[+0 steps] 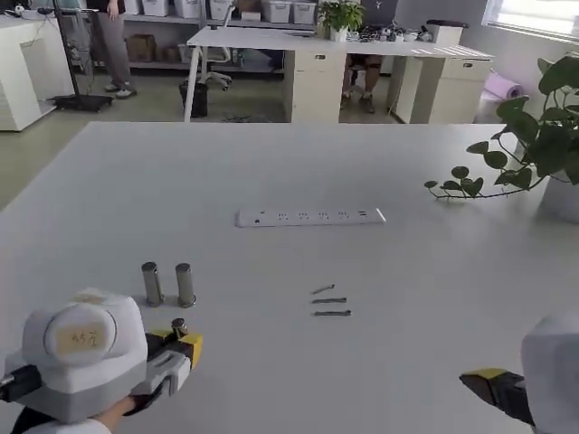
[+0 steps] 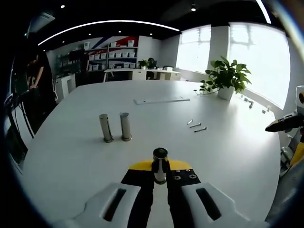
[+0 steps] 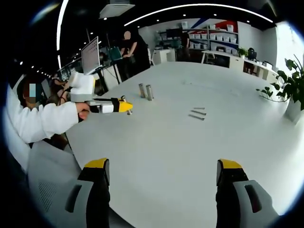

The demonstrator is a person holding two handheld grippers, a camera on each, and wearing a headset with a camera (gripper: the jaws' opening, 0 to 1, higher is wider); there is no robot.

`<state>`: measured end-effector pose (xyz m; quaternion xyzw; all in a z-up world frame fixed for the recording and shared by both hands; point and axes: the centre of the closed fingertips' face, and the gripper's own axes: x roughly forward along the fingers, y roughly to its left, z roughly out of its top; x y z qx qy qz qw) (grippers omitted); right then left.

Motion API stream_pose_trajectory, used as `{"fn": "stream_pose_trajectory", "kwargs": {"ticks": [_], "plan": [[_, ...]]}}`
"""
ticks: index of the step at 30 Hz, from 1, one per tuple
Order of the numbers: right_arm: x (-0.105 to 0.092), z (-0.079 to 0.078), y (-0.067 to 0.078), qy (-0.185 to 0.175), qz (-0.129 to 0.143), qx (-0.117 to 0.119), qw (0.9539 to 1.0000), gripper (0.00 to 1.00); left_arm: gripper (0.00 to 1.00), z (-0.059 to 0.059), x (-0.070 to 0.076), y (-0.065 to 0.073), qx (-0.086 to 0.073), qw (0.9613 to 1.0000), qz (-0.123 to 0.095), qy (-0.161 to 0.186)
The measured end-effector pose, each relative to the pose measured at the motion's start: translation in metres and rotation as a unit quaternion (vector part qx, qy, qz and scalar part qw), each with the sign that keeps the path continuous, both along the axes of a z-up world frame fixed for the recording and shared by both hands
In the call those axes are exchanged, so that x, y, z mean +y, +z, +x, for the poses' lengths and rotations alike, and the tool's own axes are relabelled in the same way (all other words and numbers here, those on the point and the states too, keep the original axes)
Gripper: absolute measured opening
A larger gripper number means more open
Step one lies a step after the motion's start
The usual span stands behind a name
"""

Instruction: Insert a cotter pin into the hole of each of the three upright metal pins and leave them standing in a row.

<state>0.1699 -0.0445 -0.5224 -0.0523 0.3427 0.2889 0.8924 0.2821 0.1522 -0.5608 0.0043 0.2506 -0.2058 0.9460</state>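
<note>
— Well, where's the third pin (image 2: 160, 164)?
— Clenched upright in the left tool (image 2: 160, 178), by the table's (image 1: 271, 163) near edge; right tool (image 3: 164, 167) released. Set down tilted, it could topple both standing pins (image 1: 152, 283).

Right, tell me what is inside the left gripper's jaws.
A metal pin, held upright; the left gripper is shut on it. Its top and upper shaft show; the jaws cover its lower end, so any hole there cannot be seen.

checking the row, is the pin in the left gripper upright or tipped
Upright: the metal pin stands vertical, clamped in the left gripper.
</note>
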Motion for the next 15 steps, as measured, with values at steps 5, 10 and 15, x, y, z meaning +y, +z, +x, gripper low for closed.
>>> {"fn": "stream_pose_trajectory", "kwargs": {"ticks": [5,10,15], "plan": [[0.004,-0.003,0.003,0.001,0.006,-0.004,1.0,0.91,0.07,-0.015,-0.003,-0.003,-0.001,0.9995,0.033,-0.001],[0.004,-0.008,0.005,0.0,0.005,-0.007,1.0,0.91,0.07,-0.023,-0.005,-0.009,-0.001,0.9991,0.042,0.0],[0.0,-0.012,0.006,-0.004,0.001,-0.007,1.0,0.91,0.07,-0.028,-0.009,-0.014,0.0,0.9987,0.05,-0.004]]}}
